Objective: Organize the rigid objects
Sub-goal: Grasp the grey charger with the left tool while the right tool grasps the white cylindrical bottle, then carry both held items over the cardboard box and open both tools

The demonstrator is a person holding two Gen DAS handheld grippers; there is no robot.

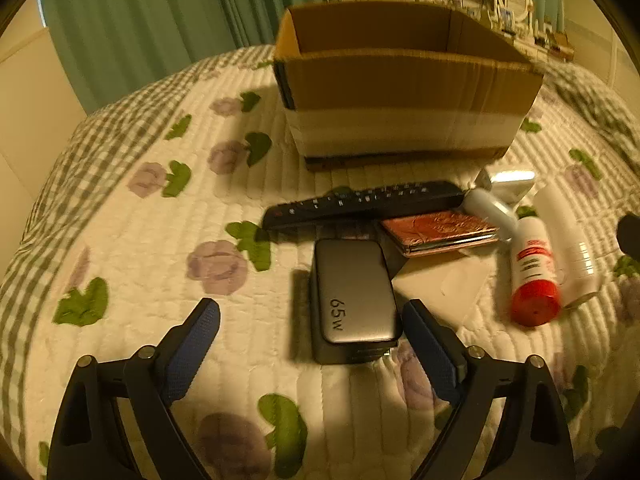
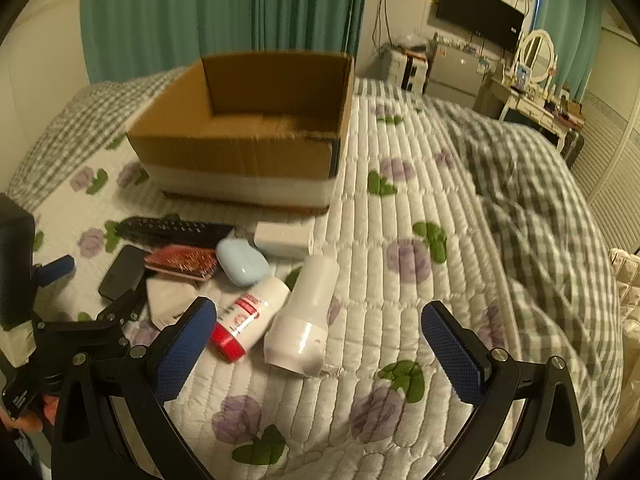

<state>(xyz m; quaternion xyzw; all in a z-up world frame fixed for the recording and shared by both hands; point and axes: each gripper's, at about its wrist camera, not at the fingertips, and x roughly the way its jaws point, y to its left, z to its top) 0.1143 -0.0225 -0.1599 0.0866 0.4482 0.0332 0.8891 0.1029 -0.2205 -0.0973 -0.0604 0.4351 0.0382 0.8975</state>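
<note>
An open cardboard box [image 1: 404, 80] stands on the quilted bed; it also shows in the right wrist view [image 2: 240, 136]. In front of it lie a black remote [image 1: 360, 202], a grey 65W charger [image 1: 352, 296], a red wallet [image 1: 440, 230], a pale blue case [image 2: 242, 262], a red-capped white bottle [image 1: 534, 272] and a white bottle [image 2: 306, 316]. My left gripper [image 1: 312, 320] is open and empty, its right finger close beside the charger. My right gripper [image 2: 320, 328] is open and empty, above the white bottle's base.
A white block [image 2: 284, 238] lies by the box's near corner. A white paper [image 1: 444, 284] lies under the wallet. A rumpled checked blanket [image 2: 540, 200] covers the bed's right side. Green curtains [image 2: 224, 8] and a dresser [image 2: 532, 76] stand behind.
</note>
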